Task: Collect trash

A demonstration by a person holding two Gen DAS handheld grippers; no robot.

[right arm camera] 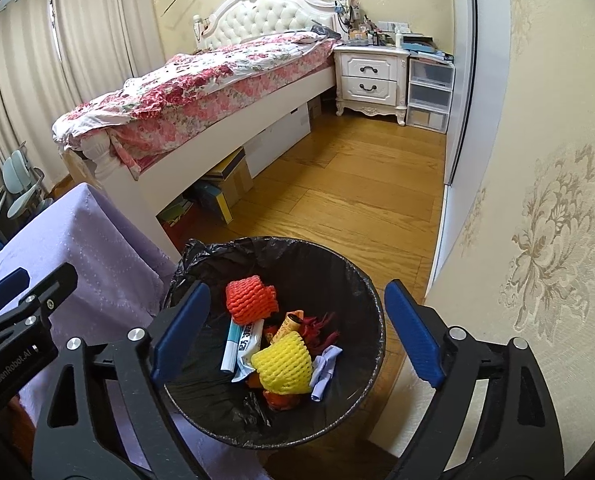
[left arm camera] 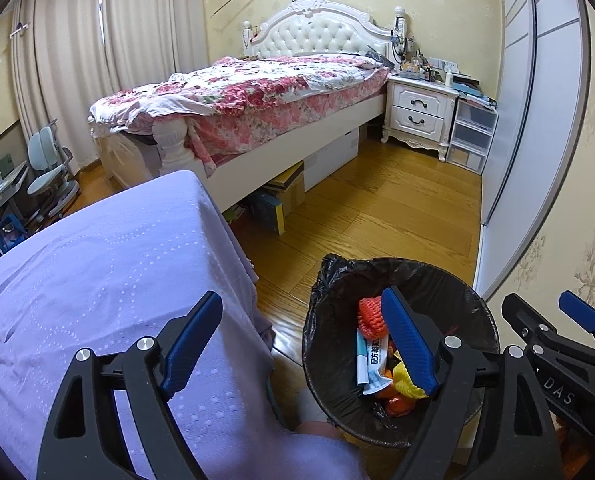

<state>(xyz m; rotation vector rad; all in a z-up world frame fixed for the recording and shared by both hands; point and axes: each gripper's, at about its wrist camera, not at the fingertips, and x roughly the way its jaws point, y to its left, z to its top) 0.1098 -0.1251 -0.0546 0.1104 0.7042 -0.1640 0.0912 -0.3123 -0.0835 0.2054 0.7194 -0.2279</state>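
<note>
Curtains (right arm camera: 29, 52), cream, hang along the left wall; a pale blue chair (right arm camera: 19, 188) stands below them.

Table under a lilac cloth (left arm camera: 97, 272), left foreground. The left gripper (left arm camera: 301, 344) hangs past its right edge, jaws spread wide with nothing between them, one blue pad over the cloth and the other over the bin.

Bed (right arm camera: 201, 92), floral cover, white tufted headboard; boxes stored beneath.

Bin (right arm camera: 201, 276), round, lined with a black bag, on the wooden floor (right arm camera: 357, 192) just beside the table's right edge. Trash inside, resting on the bottom: an orange foam net (right arm camera: 249, 300), a yellow foam net (right arm camera: 283, 364), a white and blue wrapper (right arm camera: 237, 344), a crumpled pale blue glove (right arm camera: 325, 368), dark red scraps (right arm camera: 323, 330).

The right gripper (right arm camera: 297, 332) is poised above the bin's mouth, jaws parted wide, empty.

Nightstand (right arm camera: 371, 76), white, two drawers, cluttered top, at the head of the bed; clear plastic drawers (right arm camera: 429, 92) touching its right side.

Wall (right arm camera: 545, 184), cream floral paper, far right.
</note>
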